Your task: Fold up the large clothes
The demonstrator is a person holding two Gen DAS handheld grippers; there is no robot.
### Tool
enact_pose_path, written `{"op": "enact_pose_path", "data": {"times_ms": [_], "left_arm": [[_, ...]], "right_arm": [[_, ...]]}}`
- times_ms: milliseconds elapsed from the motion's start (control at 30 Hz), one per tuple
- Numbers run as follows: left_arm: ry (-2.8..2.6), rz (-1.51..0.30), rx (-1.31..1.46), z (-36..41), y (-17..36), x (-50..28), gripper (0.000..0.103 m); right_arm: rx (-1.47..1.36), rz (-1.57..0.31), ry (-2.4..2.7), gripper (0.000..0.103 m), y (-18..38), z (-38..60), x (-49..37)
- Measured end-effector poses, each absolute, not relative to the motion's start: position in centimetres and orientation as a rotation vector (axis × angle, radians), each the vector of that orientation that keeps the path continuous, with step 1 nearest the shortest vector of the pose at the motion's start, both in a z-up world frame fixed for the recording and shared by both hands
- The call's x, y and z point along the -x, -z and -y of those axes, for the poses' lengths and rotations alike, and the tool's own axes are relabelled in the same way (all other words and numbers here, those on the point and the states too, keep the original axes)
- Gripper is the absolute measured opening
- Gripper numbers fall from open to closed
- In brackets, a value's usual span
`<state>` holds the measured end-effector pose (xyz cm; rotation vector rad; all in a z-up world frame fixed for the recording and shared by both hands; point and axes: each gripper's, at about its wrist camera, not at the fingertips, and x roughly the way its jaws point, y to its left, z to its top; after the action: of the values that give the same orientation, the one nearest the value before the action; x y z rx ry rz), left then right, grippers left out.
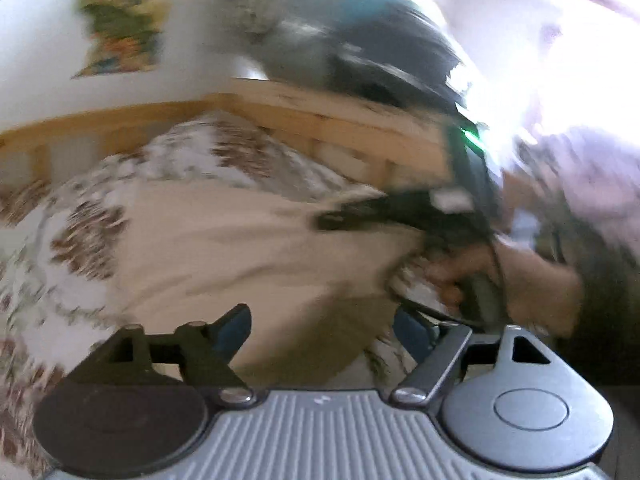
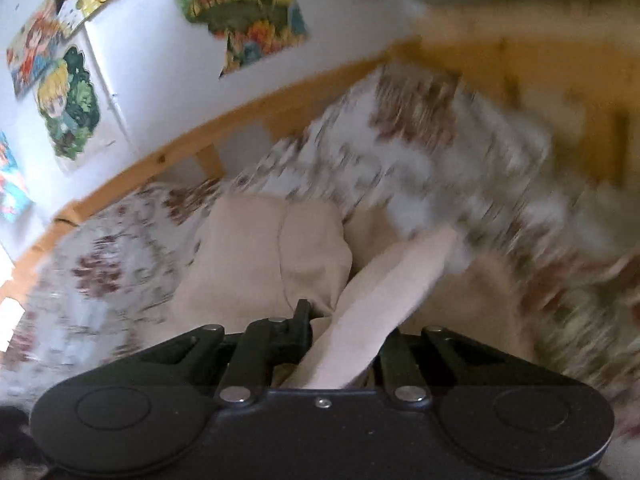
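Floral bedspread (image 2: 120,264) under beige garment (image 2: 256,264)

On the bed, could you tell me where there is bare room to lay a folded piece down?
Free floral bedspread lies left of the beige garment, bordered by the wooden bed rail. It is crowded at the centre and right: the garment spreads there, the right gripper pinches a fold, and a raised floral mound sits behind.
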<state>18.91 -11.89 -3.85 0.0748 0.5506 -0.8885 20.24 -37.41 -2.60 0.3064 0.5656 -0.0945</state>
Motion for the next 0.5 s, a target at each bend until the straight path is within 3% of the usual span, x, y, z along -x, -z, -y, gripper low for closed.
{"op": "enact_pose_path", "data": {"times_ms": [100, 267, 333, 500], "left_arm": [[0.740, -0.599, 0.004, 11.0, 4.5, -21.9, 0.088], [0.646, -0.850, 0.260, 10.1, 9.0, -27.7, 0.087], [0.657, -0.900, 0.311, 9.8, 10.8, -28.2, 0.092], [0.660, -0.924, 0.349, 9.6, 12.9, -28.7, 0.099]], "right_arm": [[-0.168, -0.546, 0.175, 0.012, 2.9, 37.6, -20.6], [-0.019, -0.637, 0.187, 0.013, 5.4, 37.2, -22.6], [0.007, -0.687, 0.187, 0.015, 6.4, 37.1, -23.1], [0.037, -0.736, 0.227, 0.027, 7.2, 36.7, -23.3]]}}
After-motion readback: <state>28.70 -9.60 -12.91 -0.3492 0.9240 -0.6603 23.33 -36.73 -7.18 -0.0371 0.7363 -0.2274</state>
